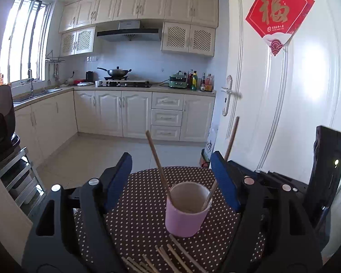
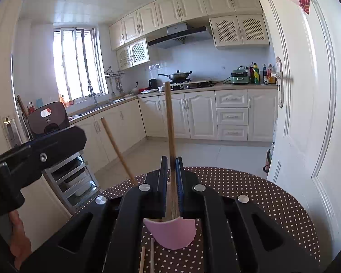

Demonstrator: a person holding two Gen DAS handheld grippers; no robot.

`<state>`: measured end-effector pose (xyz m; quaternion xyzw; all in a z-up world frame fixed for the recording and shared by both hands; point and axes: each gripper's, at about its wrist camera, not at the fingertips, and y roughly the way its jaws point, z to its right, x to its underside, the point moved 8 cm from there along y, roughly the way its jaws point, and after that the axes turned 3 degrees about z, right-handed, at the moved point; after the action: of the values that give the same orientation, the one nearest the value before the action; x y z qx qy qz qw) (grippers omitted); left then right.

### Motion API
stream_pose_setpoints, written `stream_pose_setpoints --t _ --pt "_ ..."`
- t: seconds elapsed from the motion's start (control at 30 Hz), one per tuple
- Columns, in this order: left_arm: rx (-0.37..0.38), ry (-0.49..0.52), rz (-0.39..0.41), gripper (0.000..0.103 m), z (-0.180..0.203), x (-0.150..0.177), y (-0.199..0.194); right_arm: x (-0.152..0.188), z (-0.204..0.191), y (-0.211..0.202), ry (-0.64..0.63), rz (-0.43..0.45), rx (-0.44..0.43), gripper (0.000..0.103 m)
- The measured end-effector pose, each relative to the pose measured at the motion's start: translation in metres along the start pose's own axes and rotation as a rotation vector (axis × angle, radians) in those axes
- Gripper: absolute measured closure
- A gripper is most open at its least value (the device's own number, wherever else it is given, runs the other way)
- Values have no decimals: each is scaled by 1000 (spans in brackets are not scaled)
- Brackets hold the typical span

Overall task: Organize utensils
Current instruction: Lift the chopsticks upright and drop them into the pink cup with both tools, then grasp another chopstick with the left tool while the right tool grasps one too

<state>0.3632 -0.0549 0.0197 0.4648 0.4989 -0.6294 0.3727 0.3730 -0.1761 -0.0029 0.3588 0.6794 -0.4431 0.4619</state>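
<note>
A pink cup (image 1: 186, 213) stands on a round brown polka-dot table (image 1: 136, 223). One wooden chopstick (image 1: 157, 159) leans left inside it. My left gripper (image 1: 171, 159) is open, its blue fingers either side of the cup and touching nothing. A second chopstick (image 2: 170, 122) stands upright into the cup (image 2: 172, 234), with my right gripper (image 2: 171, 160) shut on it just above the rim. Several loose chopsticks (image 1: 168, 257) lie on the table in front of the cup. The right gripper's body (image 1: 327, 159) shows at the right of the left wrist view.
A white door (image 1: 302, 118) stands close on the right of the table. A metal shelf rack (image 1: 18, 179) with a dark appliance (image 1: 0, 122) on top is at the left. Tiled floor and kitchen cabinets (image 1: 134, 113) lie beyond. A hand (image 2: 18, 238) holds the left gripper.
</note>
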Motion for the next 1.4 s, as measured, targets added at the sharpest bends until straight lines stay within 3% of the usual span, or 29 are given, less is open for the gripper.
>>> stream_pose_setpoints --t 0.2,0.47,0.8,1.07,1.2,1.3,1.4 --pt "-23 -6 -62 29 -15 16 -14 -1 -2 -23 6 3 3 78" --pt "-25 -5 -176 28 -22 46 -35 15 -7 -42 -19 -61 -5 74" --pt "-37 -73 -488 28 -25 121 -19 88 -17 -30 -28 -334 -40 74" --pt "-21 -172 -671 29 -28 174 2 133 -17 -19 -2 -527 -53 74" --pt "-15 -184 -722 52 -27 191 8 144 -17 -15 -4 -577 -59 74" --pt "-17 -191 -745 55 -24 199 14 153 -15 -14 -8 -601 -63 74" --pt "-12 -196 -763 67 -21 204 20 158 -17 -10 -14 -621 -68 74"
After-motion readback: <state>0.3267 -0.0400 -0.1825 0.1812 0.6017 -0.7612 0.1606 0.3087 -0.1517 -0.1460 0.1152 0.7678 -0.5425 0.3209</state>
